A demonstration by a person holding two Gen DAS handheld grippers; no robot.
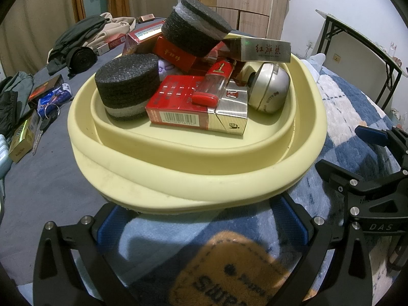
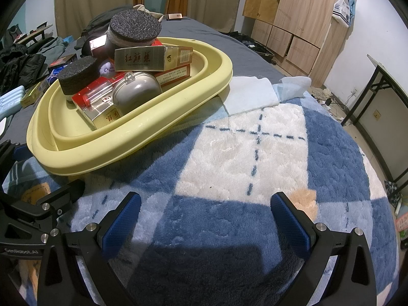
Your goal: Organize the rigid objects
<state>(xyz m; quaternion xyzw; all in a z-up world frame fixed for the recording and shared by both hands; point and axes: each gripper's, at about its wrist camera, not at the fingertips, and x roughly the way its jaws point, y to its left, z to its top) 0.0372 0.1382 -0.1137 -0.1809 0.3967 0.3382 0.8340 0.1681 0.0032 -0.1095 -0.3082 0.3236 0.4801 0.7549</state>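
Observation:
A pale yellow basin [image 1: 193, 188] rests on a blue-and-white plush blanket [image 2: 255, 153]. It holds two black foam discs [image 1: 127, 81] [image 1: 196, 25], red cigarette packs [image 1: 183, 102], a clear lighter with a red cap [image 1: 214, 84], a silver round case [image 1: 270, 89] and a silver carton with red characters [image 1: 265, 48]. My left gripper [image 1: 201, 216] is open just in front of the basin's near rim, its blue pads [image 1: 109, 224] wide apart under the rim's edge. My right gripper [image 2: 206, 216] is open over bare blanket to the right of the basin, holding nothing.
On the grey sheet left of the basin lie keys [image 1: 48, 117], small boxes [image 1: 23, 137] and piled clothes [image 1: 84, 38]. A folded white cloth [image 2: 250, 94] lies behind the basin's right end. A black-legged table [image 1: 357, 38] and a wooden wardrobe [image 2: 293, 12] stand beyond the bed.

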